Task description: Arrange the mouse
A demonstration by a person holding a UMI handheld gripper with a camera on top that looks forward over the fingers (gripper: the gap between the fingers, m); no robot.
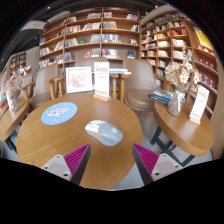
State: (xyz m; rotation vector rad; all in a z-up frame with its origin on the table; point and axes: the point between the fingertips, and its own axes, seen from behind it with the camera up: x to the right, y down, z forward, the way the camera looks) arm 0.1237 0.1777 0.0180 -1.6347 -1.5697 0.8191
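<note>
My hand-held gripper — fingers wide apart, holding nothing — hovers over the worktop; mouse at 12 o'clock.

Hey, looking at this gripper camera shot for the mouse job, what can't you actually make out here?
- Mouse: none identifiable in the gripper view; the pale flat item on the round wooden table, just beyond the open gripper, is too small to name.
- Blue round mat: print unreadable, too small.
- Upright sign: text too small.
- Bookshelves: titles blurred by distance.
</note>
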